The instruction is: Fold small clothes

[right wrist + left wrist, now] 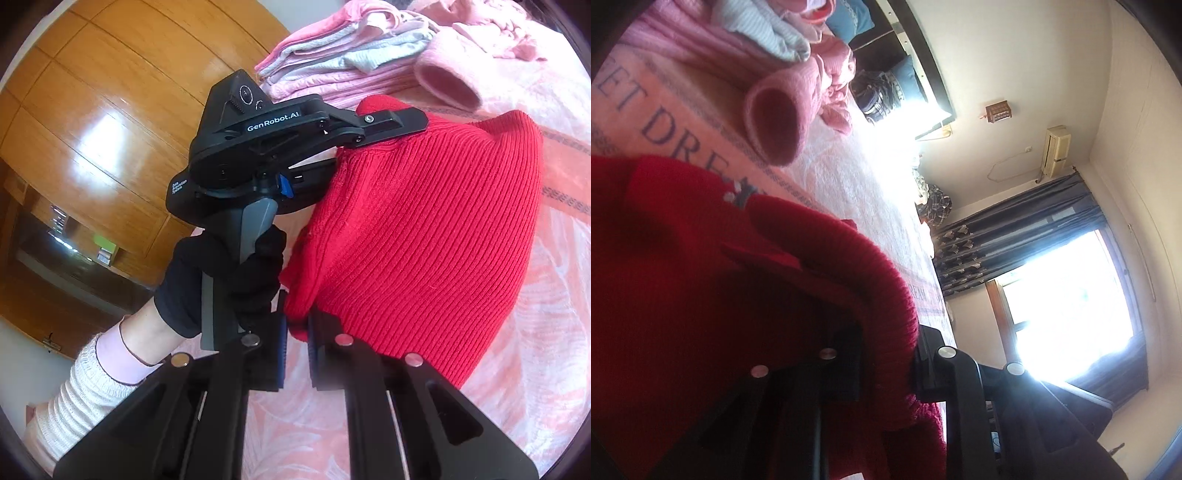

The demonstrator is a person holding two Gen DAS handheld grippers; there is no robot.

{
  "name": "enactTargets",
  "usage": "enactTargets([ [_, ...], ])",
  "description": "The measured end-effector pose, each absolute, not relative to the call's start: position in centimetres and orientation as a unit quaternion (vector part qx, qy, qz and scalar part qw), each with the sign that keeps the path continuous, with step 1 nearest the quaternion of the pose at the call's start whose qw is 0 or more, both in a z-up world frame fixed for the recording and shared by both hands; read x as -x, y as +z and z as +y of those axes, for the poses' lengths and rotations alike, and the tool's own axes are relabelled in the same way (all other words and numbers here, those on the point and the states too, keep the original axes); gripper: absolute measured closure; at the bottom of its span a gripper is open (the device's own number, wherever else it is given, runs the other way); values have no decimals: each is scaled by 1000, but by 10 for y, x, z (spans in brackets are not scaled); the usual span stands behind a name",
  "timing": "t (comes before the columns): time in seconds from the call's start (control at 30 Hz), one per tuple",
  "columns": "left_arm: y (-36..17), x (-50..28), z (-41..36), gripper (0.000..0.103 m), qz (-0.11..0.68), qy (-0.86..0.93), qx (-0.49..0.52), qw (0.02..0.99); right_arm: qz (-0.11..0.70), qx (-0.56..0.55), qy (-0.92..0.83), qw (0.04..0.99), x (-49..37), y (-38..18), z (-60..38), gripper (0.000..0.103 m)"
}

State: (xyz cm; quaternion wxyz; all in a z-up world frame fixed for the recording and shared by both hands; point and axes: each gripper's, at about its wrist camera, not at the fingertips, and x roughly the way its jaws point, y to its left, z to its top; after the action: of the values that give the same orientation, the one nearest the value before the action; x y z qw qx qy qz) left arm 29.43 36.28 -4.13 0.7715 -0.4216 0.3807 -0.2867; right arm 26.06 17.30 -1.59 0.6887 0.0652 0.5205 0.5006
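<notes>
Right gripper pinches the red knit sweater's lower edge above the pink bedspread. Left gripper, gripped upright by a black-gloved hand, clamps its upper edge.

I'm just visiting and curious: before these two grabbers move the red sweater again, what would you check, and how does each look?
1. Right gripper pinching the red sweater: ok, an edge sits between its pads.
2. Left gripper holding the sweater: ok, it looks shut on the far ribbed edge.
3. Sweater hanging free between both grips: ok, it drapes above the bedspread.
4. Landing spot on the bedspread: ok to the right; under the sweater, cannot tell.
5. Folded pile and pink sleeve apart from the sweater: cannot tell, they lie just behind.
</notes>
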Motion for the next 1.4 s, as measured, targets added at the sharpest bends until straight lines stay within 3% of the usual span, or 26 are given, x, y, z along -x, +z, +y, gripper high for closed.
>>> enactTargets([
  [0.27, -34, -270, 434, 84, 359, -247, 395, 809, 531, -62, 513, 672, -252, -26, 250, 95],
  [0.53, -88, -265, 472, 84, 406, -193, 391, 804, 576, -26, 483, 660, -247, -83, 296, 95],
  [0.67, -114, -256, 478, 82, 420, -183, 409, 789, 587, 1, 474, 656, -243, -100, 298, 84],
  [0.77, -110, -256, 481, 65, 416, -174, 417, 789, 584, -15, 487, 649, -243, -92, 282, 64],
  [0.83, -102, -259, 483, 53, 406, -167, 424, 792, 572, -12, 482, 664, -244, -79, 265, 59],
  [0.9, -98, -263, 481, 51, 402, -159, 429, 793, 559, -6, 467, 685, -249, -67, 243, 59],
  [1.0, -100, -269, 471, 52, 409, -145, 420, 797, 549, -1, 428, 718, -256, -60, 207, 59],
  [1.13, -91, -273, 454, 80, 398, -168, 397, 810, 569, -29, 406, 714, -263, -75, 173, 61],
  [1.27, -70, -276, 447, 82, 383, -182, 359, 832, 580, -48, 408, 703, -266, -85, 154, 61],
  [1.4, -95, -277, 460, 83, 425, -118, 355, 824, 579, -38, 406, 706, -260, -85, 150, 61],
])
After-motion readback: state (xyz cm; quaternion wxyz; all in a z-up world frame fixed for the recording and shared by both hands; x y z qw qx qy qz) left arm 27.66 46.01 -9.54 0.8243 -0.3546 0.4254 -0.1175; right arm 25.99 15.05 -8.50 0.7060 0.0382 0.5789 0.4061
